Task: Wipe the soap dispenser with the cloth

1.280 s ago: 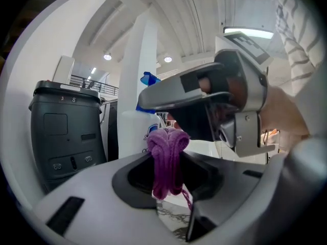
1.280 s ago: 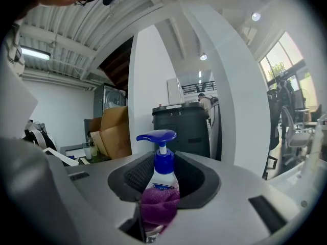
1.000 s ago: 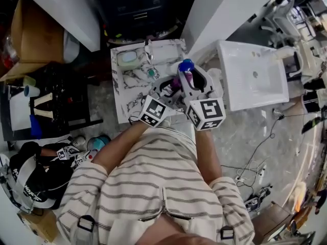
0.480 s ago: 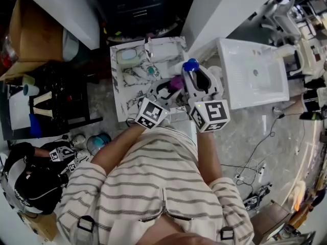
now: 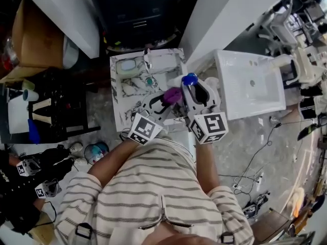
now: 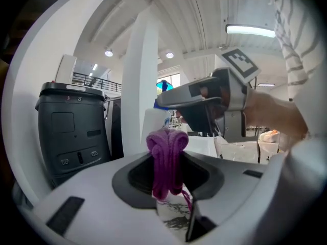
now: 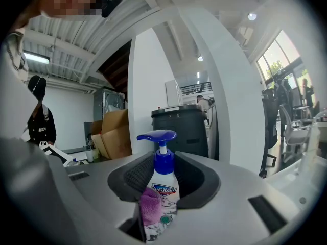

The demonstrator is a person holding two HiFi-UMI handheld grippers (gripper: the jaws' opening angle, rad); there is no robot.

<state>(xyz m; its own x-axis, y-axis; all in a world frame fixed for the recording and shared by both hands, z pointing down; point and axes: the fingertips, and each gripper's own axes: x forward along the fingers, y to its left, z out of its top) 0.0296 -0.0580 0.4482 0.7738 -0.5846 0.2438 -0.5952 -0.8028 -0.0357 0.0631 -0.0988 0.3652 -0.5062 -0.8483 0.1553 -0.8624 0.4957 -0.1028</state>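
**A:** What is changed in the head view, compared with the earlier pictures?

**B:** The purple cloth (image 5: 172, 94) is now seen in full, just left of the blue pump of the soap dispenser (image 5: 189, 79). Before, only a small part of it was shown between the grippers. The left gripper (image 5: 167, 100) is drawn a little toward the person, and its marker cube sits lower in the picture. The right gripper (image 5: 194, 88) is found at nearly the same place. The person in black (image 5: 20, 188) is shifted further into the lower left corner.

**A:** What is around, and what is hidden?

**B:** A marble-patterned table (image 5: 120, 114) is seen under both grippers, with a soap dish (image 5: 127, 65) at its far side. A white basin (image 5: 265, 93) stands to the right. The bottle's body is covered by the right gripper, so only the pump is shown.

**A:** And in the left gripper view?

**B:** The cloth (image 6: 166, 142) is clamped between the jaws, bunched above them and hanging below. A black bin (image 6: 71, 131) and a white pillar (image 6: 140, 75) are seen behind.

**A:** And in the right gripper view?

**B:** The jaws are closed on the dispenser's body (image 7: 162, 182), which is kept upright. The cloth (image 7: 150, 205) is laid against its lower left side. The bin and a cardboard box (image 7: 115, 131) are seen beyond.
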